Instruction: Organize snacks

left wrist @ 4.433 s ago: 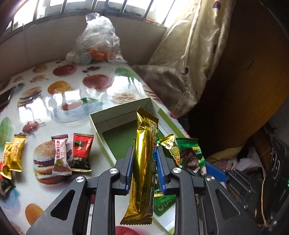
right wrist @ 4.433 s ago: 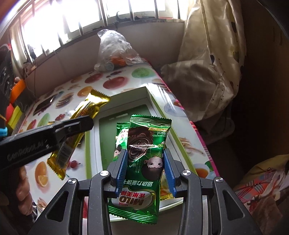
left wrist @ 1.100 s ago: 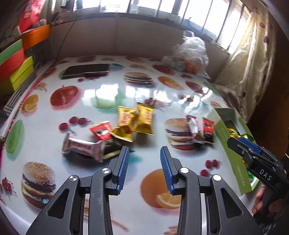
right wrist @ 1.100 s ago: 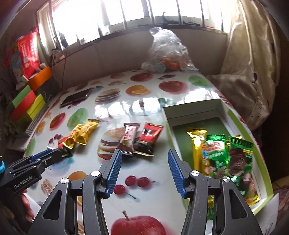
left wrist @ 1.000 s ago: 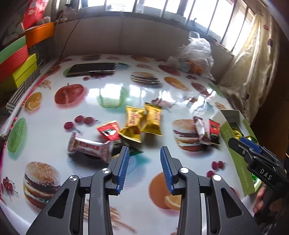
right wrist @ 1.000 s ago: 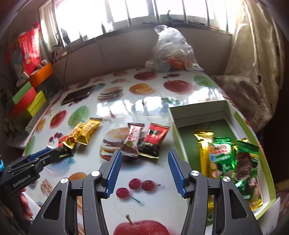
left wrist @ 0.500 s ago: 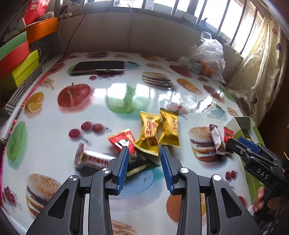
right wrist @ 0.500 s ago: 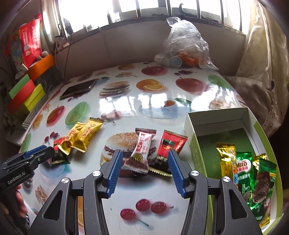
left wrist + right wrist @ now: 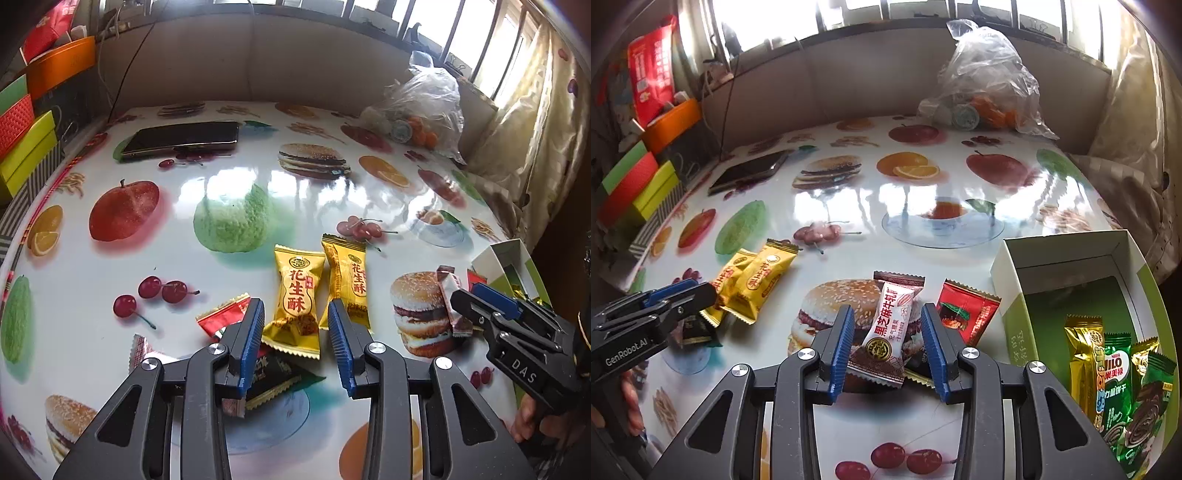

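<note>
Fruit-and-burger print table point(image 9: 258, 177) under a window; phone point(image 9: 181, 138) at 11 o'clock in the left view, plastic bag point(image 9: 986, 81) at 1 o'clock in the right view.

Left gripper point(image 9: 296, 336): jaws spread, holding nothing, straddling the near end of a yellow candy point(image 9: 297, 295). Second yellow candy point(image 9: 349, 280) lies just beside it at 3 o'clock, touching or nearly so. Red pack point(image 9: 223, 317) and dark wrapper point(image 9: 273, 373) sit under and beside the left finger.

Right gripper point(image 9: 888, 343): also released, empty, framing a white sesame candy point(image 9: 890, 325) that lies on top of a brown wrapper point(image 9: 899, 280). Red sachet point(image 9: 966, 312) just outside the right finger at 2 o'clock.

Box point(image 9: 1067, 254) at 3 o'clock, green floor, gold bar point(image 9: 1084, 354) and Milo packs point(image 9: 1117, 376) already inside.

Risks, my read:
- Left closes and drags the dark wrapper or neighbour candy along: stacked, overlapping foil.
- Right pinches two wrappers at once; the lower one may drop mid-carry.
- Glossy table, slick foil: packs could squirt out sideways on closing.
</note>
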{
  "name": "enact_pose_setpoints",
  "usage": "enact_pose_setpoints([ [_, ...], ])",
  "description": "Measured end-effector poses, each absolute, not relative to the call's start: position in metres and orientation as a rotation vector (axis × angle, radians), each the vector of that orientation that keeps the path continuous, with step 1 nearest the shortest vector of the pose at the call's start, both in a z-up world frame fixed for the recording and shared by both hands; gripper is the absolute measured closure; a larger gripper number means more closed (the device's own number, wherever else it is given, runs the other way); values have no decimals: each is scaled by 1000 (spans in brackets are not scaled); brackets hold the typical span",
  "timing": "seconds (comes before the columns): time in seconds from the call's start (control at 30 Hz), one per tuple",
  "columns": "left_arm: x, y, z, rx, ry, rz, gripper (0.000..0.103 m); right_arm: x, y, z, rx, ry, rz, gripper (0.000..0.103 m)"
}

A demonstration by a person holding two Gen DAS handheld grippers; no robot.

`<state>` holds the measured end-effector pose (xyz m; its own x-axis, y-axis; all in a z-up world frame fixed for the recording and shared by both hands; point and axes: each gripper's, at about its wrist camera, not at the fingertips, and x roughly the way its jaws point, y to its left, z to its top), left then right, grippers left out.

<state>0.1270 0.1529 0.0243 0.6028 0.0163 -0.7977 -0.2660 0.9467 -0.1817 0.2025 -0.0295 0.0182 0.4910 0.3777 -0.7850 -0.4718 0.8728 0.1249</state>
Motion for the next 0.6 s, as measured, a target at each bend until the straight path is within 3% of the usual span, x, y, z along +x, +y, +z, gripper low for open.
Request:
enact_pose_setpoints([
  [0.37, 140, 151, 13, -291, 945, 157, 66, 207, -29, 11, -120, 938, 502, 67],
  [0.6, 143, 153, 10, -296, 948, 157, 66, 209, -31, 8, -113, 943, 500, 80],
])
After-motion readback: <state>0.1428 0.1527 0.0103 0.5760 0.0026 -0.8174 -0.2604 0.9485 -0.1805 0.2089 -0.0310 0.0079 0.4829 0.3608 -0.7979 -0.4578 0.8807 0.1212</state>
